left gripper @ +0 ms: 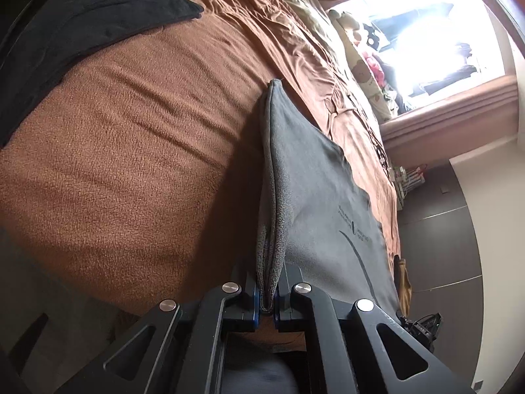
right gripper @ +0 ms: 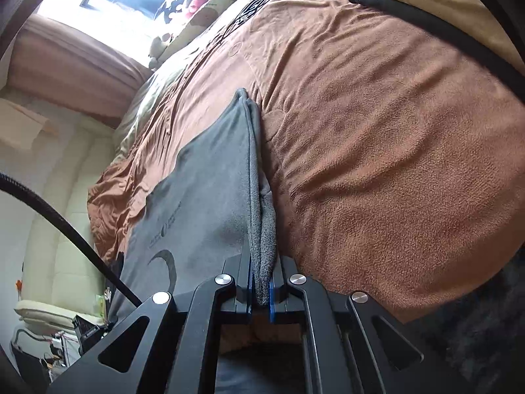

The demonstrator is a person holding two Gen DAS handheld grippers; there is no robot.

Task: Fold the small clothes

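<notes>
The left gripper (left gripper: 269, 298) and right gripper (right gripper: 261, 292) each pinch a doubled edge of the grey garment (left gripper: 315, 197), holding it taut for a clean fold. It hangs just above the brown blanket (left gripper: 124, 164) on the bed, perhaps touching it.

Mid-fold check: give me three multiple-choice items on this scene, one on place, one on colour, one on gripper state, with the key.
1. Where is the black garment in the left wrist view?
A. on the brown blanket
B. on the floor
C. on the windowsill

2. What colour is the held shirt?
A. red
B. grey
C. white

3. What state is the left hand-held gripper in?
A. open, empty
B. shut on the blanket
C. shut on the shirt

Key: 1 A, it lies on the blanket at upper left. 2 B, grey cloth with dark print. 3 C, the shirt's doubled edge is pinched between the fingers; the right hand-held gripper grips likewise.
</notes>
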